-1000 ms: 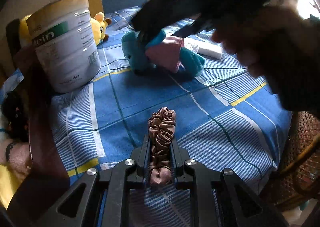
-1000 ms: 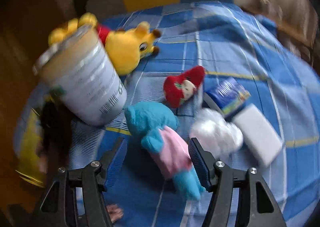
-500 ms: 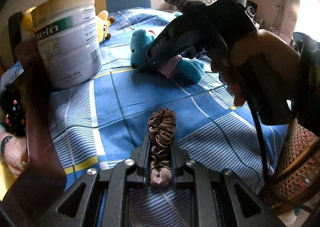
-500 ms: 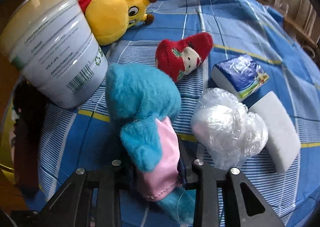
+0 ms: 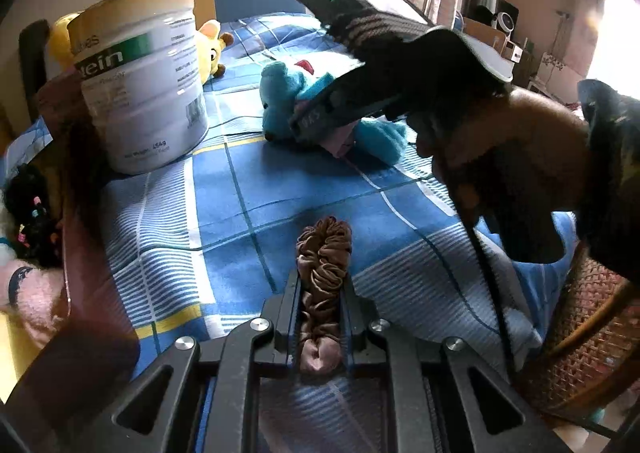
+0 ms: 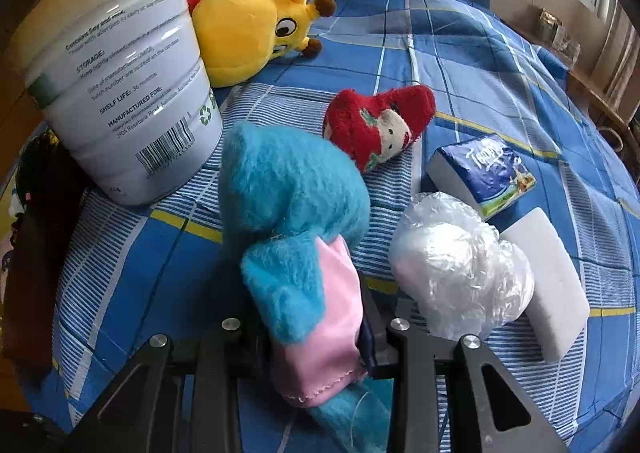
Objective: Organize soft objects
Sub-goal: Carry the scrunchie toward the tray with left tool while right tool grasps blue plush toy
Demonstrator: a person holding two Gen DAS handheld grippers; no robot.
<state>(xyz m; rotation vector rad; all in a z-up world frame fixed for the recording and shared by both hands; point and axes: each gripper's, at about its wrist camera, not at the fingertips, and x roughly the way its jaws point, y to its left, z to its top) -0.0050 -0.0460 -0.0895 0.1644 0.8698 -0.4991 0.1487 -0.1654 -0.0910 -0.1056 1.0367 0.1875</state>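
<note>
A brown ruffled scrunchie [image 5: 324, 253] is pinched lengthwise between the pads of my left gripper [image 5: 322, 293], which is shut on it just above the blue checked tablecloth [image 5: 248, 213]. My right gripper [image 6: 316, 317] is shut on the pink dress of a blue plush toy [image 6: 288, 189], whose head points away from me. In the left wrist view the same plush [image 5: 280, 93] lies on the cloth beyond the scrunchie, and a hand [image 5: 520, 157] holds the right gripper over it.
A tall white tin [image 6: 116, 93] stands at the left, with a yellow plush [image 6: 248, 41] behind it. A red plush sock [image 6: 380, 121], a tissue pack [image 6: 484, 173], a crumpled plastic bag [image 6: 460, 265] and a white sponge [image 6: 548, 289] lie to the right. A wicker chair [image 5: 580, 333] borders the table.
My right gripper came down over the blue plush and closed on its pink dress. The left gripper kept still with the scrunchie.
</note>
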